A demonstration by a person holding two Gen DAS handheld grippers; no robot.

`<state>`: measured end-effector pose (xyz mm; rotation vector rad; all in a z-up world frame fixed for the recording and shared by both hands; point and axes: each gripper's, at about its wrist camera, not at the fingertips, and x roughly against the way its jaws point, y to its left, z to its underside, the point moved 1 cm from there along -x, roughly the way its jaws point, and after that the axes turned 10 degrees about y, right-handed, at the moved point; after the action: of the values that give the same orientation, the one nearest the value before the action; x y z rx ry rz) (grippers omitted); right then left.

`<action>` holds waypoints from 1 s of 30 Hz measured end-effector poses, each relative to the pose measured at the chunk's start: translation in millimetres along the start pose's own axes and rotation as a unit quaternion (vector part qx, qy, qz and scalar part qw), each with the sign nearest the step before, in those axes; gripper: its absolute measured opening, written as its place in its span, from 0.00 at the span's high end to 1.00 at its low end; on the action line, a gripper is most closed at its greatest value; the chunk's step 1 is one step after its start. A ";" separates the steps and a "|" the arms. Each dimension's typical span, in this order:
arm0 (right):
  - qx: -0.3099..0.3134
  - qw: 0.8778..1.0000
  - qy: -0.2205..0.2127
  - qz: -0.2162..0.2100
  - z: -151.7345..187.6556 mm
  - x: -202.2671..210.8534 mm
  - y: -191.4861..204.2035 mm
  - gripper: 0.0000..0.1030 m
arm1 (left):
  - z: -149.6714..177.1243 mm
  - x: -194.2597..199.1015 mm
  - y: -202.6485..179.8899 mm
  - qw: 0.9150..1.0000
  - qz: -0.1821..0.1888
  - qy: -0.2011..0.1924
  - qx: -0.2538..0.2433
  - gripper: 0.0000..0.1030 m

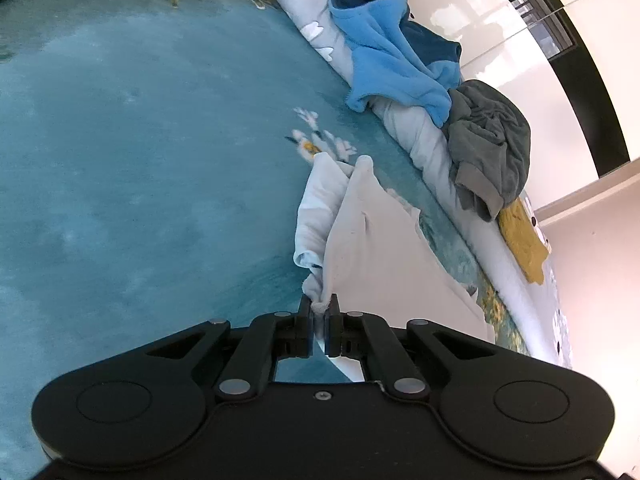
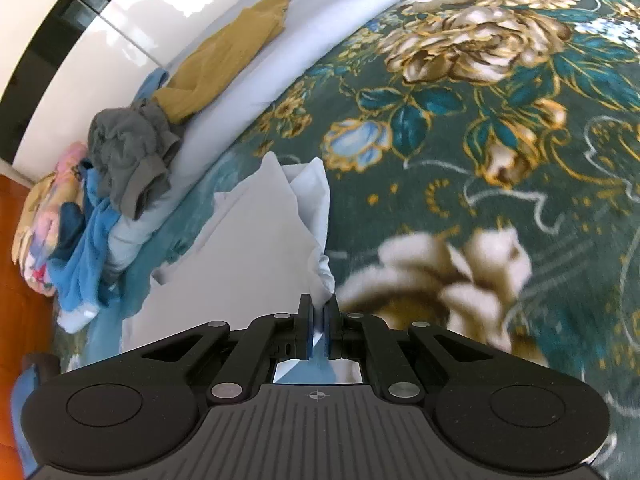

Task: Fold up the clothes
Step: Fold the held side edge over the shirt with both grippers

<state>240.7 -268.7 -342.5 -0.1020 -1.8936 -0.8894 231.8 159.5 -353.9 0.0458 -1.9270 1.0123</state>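
The left gripper has its jaws pressed together on a bunched corner of the white garment, which rises from the pinch toward twelve and one o'clock in a taut sheet, with a looser fold hanging at eleven o'clock. The right gripper is likewise clamped on another edge of the same white garment; from this side the cloth spreads away toward ten and eleven o'clock (a puffed fold sits just above the jaws at twelve).

Under the cloth lies the teal blanket, plain and soft-looking in the left wrist view, and thick with cream and gold flowers in the right wrist view from one to four o'clock.

Farther out, a rolled pale quilt runs along the blanket's far edge. On it, in the left wrist view at one o'clock, lie a blue fleece top and beside it, touching, a crumpled grey garment; a mustard cloth lies at two o'clock. The right wrist view shows the same pile at ten o'clock: grey garment, mustard cloth above it, blue fleece below. Behind stands a glossy white wall.
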 end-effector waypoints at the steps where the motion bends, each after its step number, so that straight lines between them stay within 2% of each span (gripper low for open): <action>1: 0.000 1.000 0.001 0.001 6.6 3.3 0.3 0.97 | 2.3 5.9 5.0 1.000 -0.002 0.002 -0.002 0.98; 4: -0.001 1.000 0.008 0.006 27.2 11.3 -1.7 0.97 | 12.6 21.8 22.6 1.000 -0.007 0.011 0.001 0.98; 12: 0.003 0.999 0.030 0.043 73.3 11.4 -8.3 0.97 | 27.6 42.4 52.0 0.998 -0.022 0.034 -0.041 0.97; 16: 0.004 0.998 0.037 0.059 78.6 2.4 -10.5 0.97 | 25.5 36.6 58.0 0.996 -0.018 0.050 -0.067 0.97; 26: 0.018 0.996 0.031 0.076 83.8 8.3 0.3 0.94 | 28.6 50.3 48.1 0.989 -0.010 0.053 -0.136 0.95; 30: 0.013 0.997 0.031 0.075 86.7 14.8 3.1 0.94 | 28.1 62.4 45.3 0.986 -0.019 0.047 -0.160 0.83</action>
<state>169.6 -217.4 -348.7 -0.1953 -1.8130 -0.7574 157.6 192.7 -342.5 -0.1465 -1.9713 0.6587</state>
